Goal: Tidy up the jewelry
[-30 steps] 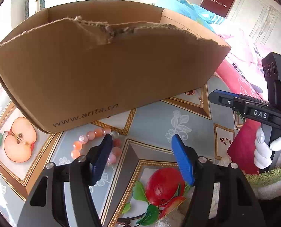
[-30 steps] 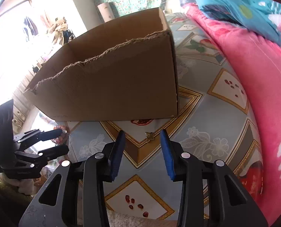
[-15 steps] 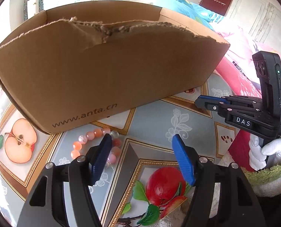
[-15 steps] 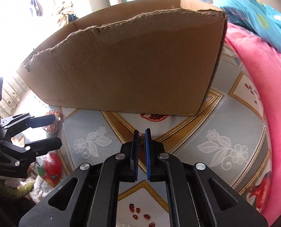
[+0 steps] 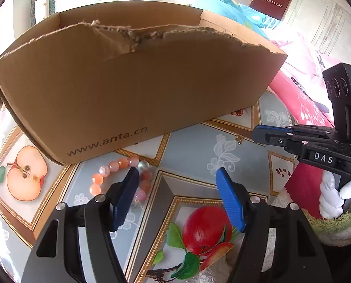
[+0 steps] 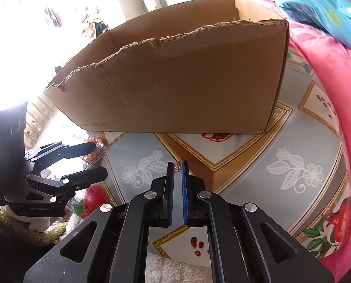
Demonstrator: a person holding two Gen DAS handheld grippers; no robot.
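Observation:
A tall cardboard box with a torn top edge stands on the fruit-print tablecloth; it also shows in the right wrist view. A pink and orange bead bracelet lies in front of the box, partly behind my left gripper's left finger. My left gripper is open above the cloth. A small gold earring hangs at the tip of my right gripper. In the right wrist view my right gripper is shut on the earring.
A pink quilt rises along the right side, with a blue quilt behind it. The patterned tablecloth lies in front of the box. A white cloth lies at the near edge.
My right gripper closed from open onto the small gold earring and has lifted slightly with it. My left gripper has stayed open in about the same place.

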